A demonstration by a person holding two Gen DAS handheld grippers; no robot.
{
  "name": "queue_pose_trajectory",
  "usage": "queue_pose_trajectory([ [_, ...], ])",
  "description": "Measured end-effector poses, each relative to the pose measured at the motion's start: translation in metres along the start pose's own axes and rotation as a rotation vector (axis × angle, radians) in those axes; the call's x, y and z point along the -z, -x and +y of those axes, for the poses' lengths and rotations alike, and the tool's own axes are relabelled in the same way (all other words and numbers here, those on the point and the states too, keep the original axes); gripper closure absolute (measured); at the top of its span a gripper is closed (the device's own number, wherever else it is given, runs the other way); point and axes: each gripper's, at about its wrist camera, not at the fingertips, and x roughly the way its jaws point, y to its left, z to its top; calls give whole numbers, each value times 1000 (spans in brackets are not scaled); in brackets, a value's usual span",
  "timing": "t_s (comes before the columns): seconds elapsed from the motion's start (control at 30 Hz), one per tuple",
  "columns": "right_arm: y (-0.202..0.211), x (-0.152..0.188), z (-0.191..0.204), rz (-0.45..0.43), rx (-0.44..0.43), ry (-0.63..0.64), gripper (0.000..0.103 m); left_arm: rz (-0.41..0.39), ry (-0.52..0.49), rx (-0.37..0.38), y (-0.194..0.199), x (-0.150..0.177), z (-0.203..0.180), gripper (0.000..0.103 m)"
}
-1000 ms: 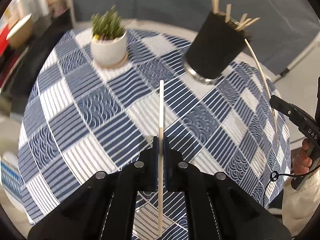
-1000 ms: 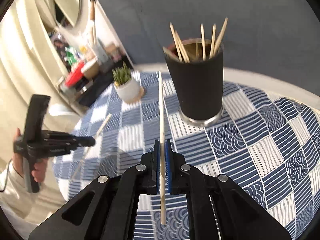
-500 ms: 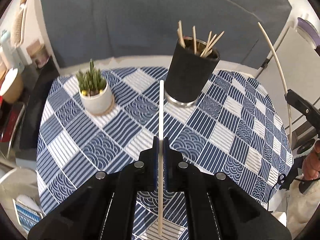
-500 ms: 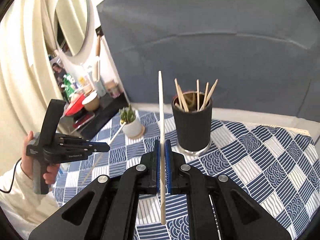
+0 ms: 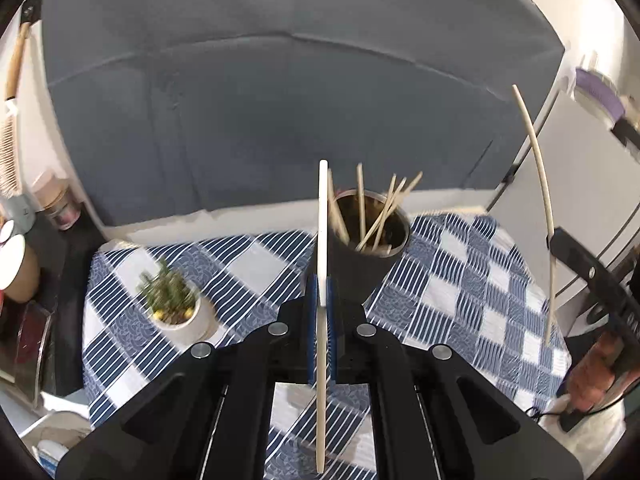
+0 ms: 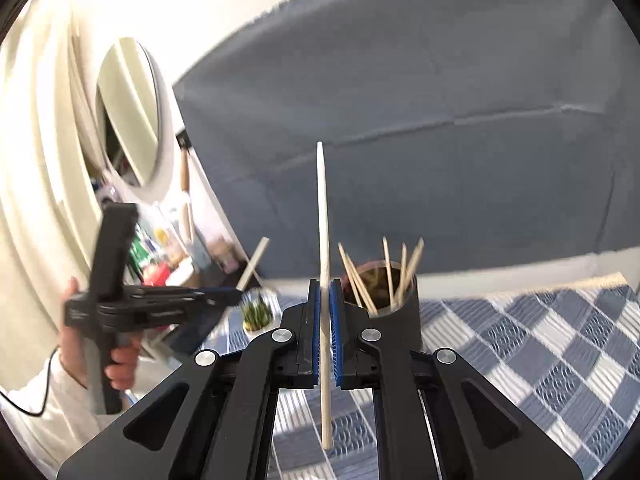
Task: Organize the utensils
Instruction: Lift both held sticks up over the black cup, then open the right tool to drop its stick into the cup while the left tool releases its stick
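Observation:
My left gripper [image 5: 321,292] is shut on a pale wooden chopstick [image 5: 322,216] that stands upright between its blue pads. My right gripper [image 6: 325,300] is shut on another pale chopstick [image 6: 322,200], also upright. A black cup [image 5: 362,268] with a metal inside holds several chopsticks; it stands on the blue-and-white patterned tablecloth [image 5: 460,280], just behind and right of the left gripper. In the right wrist view the cup [image 6: 400,316] is just right of my right gripper. Each gripper shows in the other's view: the right [image 5: 576,264], the left [image 6: 224,296].
A small green plant in a white pot [image 5: 174,308] stands on the left of the table; it shows blurred in the right wrist view [image 6: 258,314]. A grey sofa back [image 5: 300,100] rises behind the table. Cluttered shelves [image 6: 168,256] stand at the left.
Both grippers have risen and tilted up with their chopsticks. The cup now sits close behind each gripper's fingertips, and its open mouth is in view.

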Motion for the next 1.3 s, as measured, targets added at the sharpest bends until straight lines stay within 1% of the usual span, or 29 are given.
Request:
queue_pose_trajectory([
  [0.07, -9, -7, -4, -9, -21, 5, 98, -17, 5, -9, -7, -15, -2, 98],
  [0.13, -20, -14, -13, -14, -37, 2, 98, -26, 8, 10, -13, -25, -4, 98],
  [0.23, -44, -24, -32, -13, -64, -13, 98, -29, 25, 76, -26, -43, -6, 98],
  [0.43, -83, -29, -62, -11, -84, -14, 98, -48, 65, 70, -57, -74, -7, 98],
  [0.5, -98, -31, -71, -6, -103, -19, 98, -49, 73, 72, -68, -83, -7, 98],
  [0.57, -111, -31, -78, -4, -122, -23, 98, -47, 82, 49, -78, -89, -7, 98],
  [0.63, -120, -33, -83, -7, -144, -34, 98, -55, 113, 60, -88, -96, -3, 98],
  [0.77, -136, -31, -90, -26, -178, -34, 98, -108, 144, 79, -103, -105, 1, 98],
  [0.87, -148, -27, -95, -33, -201, -44, 98, -155, 149, 96, -111, -109, -2, 98],
  [0.97, -157, -19, -100, -33, -189, -64, 98, -207, 153, 111, -119, -107, -3, 98],
  [1.03, -160, -13, -99, -40, -182, -60, 98, -225, 131, 107, -126, -101, -6, 98],
  [1.13, -167, -6, -100, -28, -189, -68, 98, -242, 109, 108, -134, -91, -11, 98],
  [1.3, -167, 5, -98, 14, -155, -32, 98, -241, 73, 99, -138, -73, -11, 98],
])
